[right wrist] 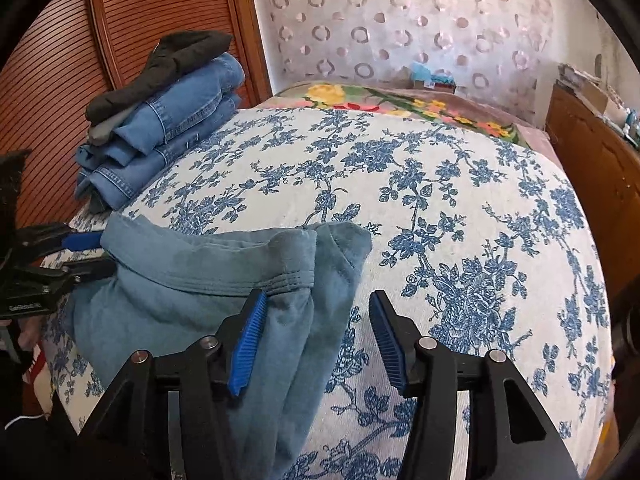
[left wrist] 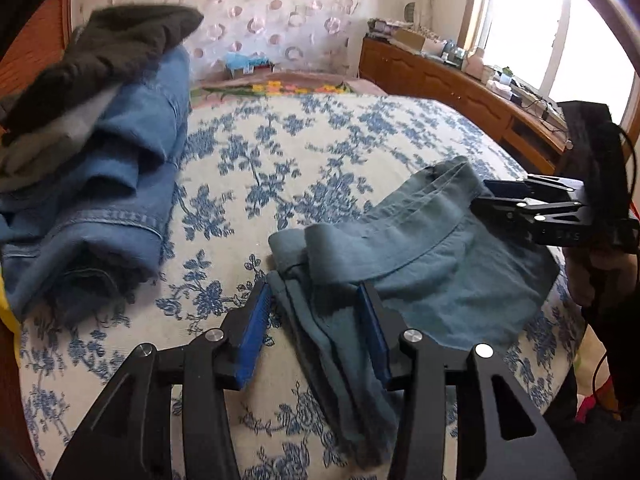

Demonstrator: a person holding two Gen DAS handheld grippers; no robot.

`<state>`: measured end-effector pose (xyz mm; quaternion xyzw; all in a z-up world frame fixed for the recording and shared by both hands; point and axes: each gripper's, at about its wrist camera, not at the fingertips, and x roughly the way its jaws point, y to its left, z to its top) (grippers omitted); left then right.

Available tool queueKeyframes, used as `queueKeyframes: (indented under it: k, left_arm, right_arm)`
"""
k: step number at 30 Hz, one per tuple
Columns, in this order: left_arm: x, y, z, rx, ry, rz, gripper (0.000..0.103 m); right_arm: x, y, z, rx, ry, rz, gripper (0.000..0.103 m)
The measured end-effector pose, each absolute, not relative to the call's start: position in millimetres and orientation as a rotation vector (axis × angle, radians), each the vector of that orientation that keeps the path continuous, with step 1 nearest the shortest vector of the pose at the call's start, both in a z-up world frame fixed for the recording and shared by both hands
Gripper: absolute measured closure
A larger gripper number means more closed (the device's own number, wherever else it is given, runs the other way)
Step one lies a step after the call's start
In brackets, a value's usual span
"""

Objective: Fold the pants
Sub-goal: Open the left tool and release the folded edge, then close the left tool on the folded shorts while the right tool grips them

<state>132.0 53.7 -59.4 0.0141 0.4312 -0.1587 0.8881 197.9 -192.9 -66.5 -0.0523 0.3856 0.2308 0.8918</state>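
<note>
Teal-blue pants (left wrist: 420,264) lie partly folded near the front edge of a bed with a blue floral cover (left wrist: 280,168). My left gripper (left wrist: 316,300) is open, its blue pads on either side of the pants' left edge. My right gripper (right wrist: 318,312) is open, straddling the right edge of the pants (right wrist: 208,276). In the left wrist view the right gripper (left wrist: 484,196) shows at the pants' far right corner. In the right wrist view the left gripper (right wrist: 100,254) shows at the pants' left edge.
A stack of folded blue jeans (left wrist: 120,184) topped by dark clothing (left wrist: 120,48) sits at the bed's left side; it also shows in the right wrist view (right wrist: 168,124). A wooden cabinet (left wrist: 460,84) with clutter runs along the right. A flowered blanket (right wrist: 400,104) lies at the far end.
</note>
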Motion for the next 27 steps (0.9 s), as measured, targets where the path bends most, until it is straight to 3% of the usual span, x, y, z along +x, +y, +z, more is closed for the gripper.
queueKeyframes:
  k: [2,4,7,19,27]
  left_arm:
    - [137.8,55.0,-65.6,0.018,0.922,-0.323,0.048]
    - [139.2,55.0,-65.8,0.014,0.916,-0.327,0.031]
    - [141.0,50.0,-67.8,0.036,0.911,-0.327,0.022]
    - [149.6,43.0,-71.1,0.094,0.924,-0.310,0.017]
    - [150.8,66.6,-66.5,-0.091,0.912,-0.315,0.020]
  right_arm:
    - [202.4,-192.8,-67.1,-0.107,0.807,0.488,0.046]
    - [207.6,-191.5,-68.0,-0.107,0.812,0.498,0.045]
    - [213.7,-189.6,-68.8,-0.108,0.816,0.513,0.043]
    - [219.6,-186.3,-74.3,-0.127,0.812,0.521,0.033]
    - [225.4,-184.1,-72.6,-0.116,0.827,0.560,0.033]
